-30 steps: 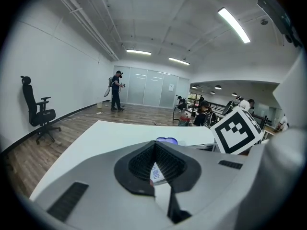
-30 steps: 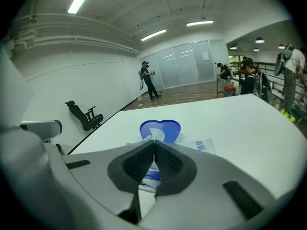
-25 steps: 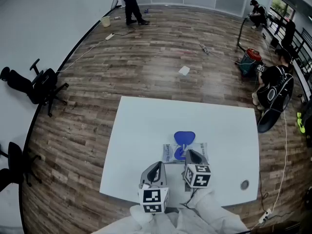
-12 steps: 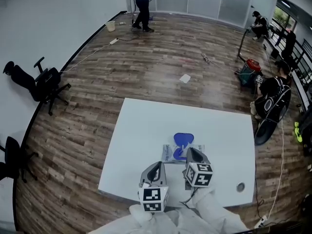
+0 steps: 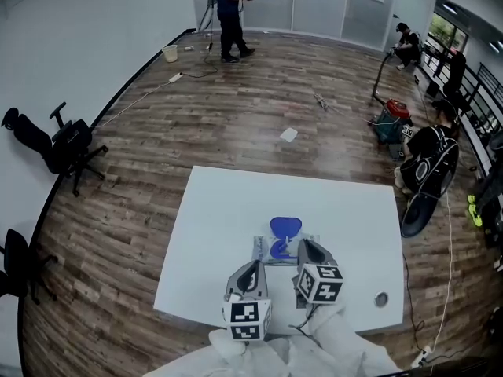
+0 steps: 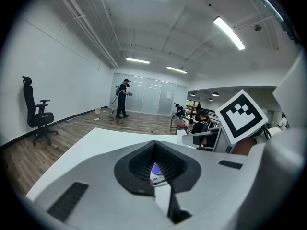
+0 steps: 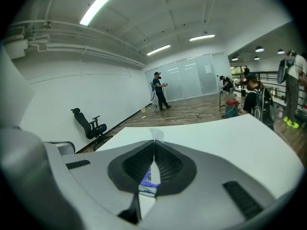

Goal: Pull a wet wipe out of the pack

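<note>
Lying on a white table, close to its near edge, is a flat wet wipe pack with its blue lid flipped open and pointing away from the person. Both handheld grippers sit over the near side of the pack. The right gripper is at the pack's right end, by the opening. Its own view shows its fingers pressed together on a thin white wet wipe, whose tip pokes out just above them. The left gripper is at the pack's near left corner with its fingers together. It isn't clear whether they pinch the pack's edge, though the pack shows just below them. A small round object rests near the table's right front corner. Beyond the table are a wooden floor, a black office chair by the left wall, and a person standing at the far end.
</note>
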`<state>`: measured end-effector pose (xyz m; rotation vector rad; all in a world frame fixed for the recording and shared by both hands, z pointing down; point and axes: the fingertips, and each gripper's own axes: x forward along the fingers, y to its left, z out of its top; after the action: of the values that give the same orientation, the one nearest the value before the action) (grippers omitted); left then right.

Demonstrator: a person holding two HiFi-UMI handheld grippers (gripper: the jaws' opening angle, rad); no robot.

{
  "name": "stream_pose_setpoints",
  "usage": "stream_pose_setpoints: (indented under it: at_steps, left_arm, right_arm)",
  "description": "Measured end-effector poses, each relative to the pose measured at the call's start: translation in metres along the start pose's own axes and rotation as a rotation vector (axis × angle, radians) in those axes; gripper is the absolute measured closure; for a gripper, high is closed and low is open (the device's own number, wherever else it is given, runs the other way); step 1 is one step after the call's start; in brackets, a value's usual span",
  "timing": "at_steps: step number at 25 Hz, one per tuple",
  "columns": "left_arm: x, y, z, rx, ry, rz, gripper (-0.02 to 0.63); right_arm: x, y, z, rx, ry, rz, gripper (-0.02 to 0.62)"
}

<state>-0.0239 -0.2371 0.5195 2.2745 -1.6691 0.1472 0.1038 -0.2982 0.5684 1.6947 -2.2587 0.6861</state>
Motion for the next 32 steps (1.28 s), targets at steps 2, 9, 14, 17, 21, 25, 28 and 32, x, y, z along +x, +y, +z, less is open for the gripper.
stream_pose_setpoints:
  at_steps: [2,9,14,17,21,25,28,32]
  left_arm:
    - [-0.002,-0.004,0.001,0.001,0.000,-0.008,0.609]
    - [-0.002,-0.022,0.003,0.014,-0.005,-0.045,0.609]
    - [-0.003,-0.032,0.002,0.022,-0.004,-0.067,0.609]
    - [-0.003,-0.040,0.000,0.030,-0.001,-0.082,0.609]
    - [-0.005,-0.052,-0.005,0.041,0.006,-0.106,0.609]
    - [-0.007,-0.060,-0.005,0.053,0.003,-0.122,0.609]
    - [-0.008,-0.061,-0.006,0.062,0.002,-0.126,0.609]
    - [-0.008,-0.059,-0.002,0.069,0.000,-0.125,0.609]
  right_arm:
    - [-0.007,0.001,0.002,0.005,-0.010,0.000,0.580]
    - [-0.036,-0.005,0.014,0.044,-0.070,-0.005,0.581]
    - [-0.054,-0.013,0.010,0.060,-0.090,-0.029,0.581]
    - [-0.066,-0.018,0.005,0.074,-0.098,-0.039,0.581]
    - [-0.081,-0.021,-0.005,0.081,-0.103,-0.049,0.580]
    - [-0.091,-0.020,-0.016,0.045,-0.101,-0.060,0.581]
    - [-0.096,-0.015,-0.021,0.038,-0.104,-0.059,0.581]
    - [-0.095,-0.008,-0.022,0.040,-0.100,-0.049,0.581]
